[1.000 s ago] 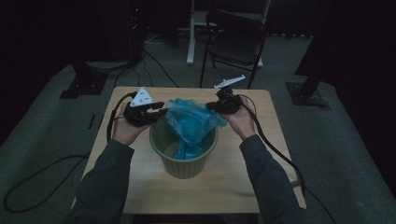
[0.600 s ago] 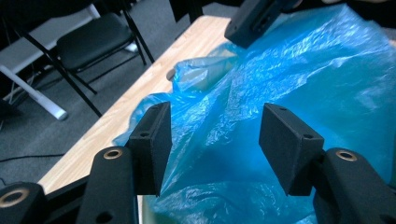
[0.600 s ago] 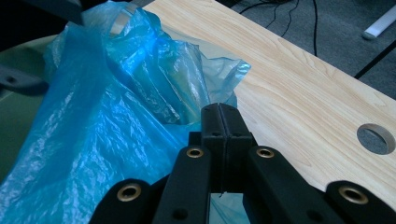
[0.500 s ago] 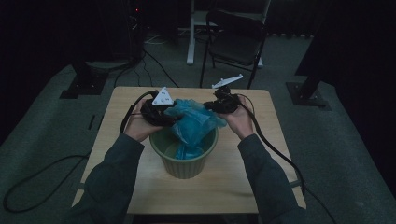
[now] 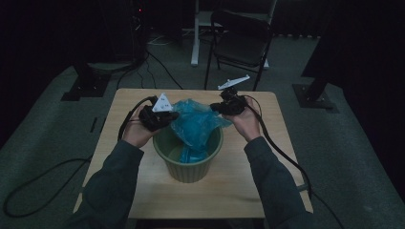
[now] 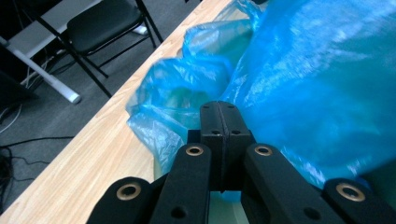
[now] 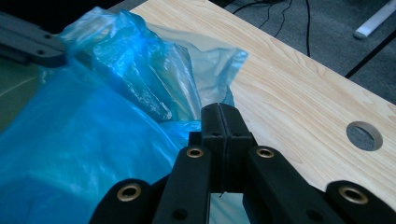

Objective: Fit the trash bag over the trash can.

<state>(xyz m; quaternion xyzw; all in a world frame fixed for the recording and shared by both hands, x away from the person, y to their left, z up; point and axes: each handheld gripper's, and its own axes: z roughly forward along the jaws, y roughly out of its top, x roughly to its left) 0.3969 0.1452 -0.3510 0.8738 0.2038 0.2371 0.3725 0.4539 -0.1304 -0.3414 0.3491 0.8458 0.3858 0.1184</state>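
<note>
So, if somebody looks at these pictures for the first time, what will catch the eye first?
Most striking is the bright blue plastic bag, bunched up over the mouth of the green bin in the middle of the wooden table. On either side of it are the left gripper and the right gripper, both with jaws shut at the bag's edges. Behind the table, a black chair stands in the dark room.

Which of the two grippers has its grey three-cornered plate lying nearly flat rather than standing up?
The right gripper: its plate lies nearly flat, while the left gripper shows its plate upright.
</note>
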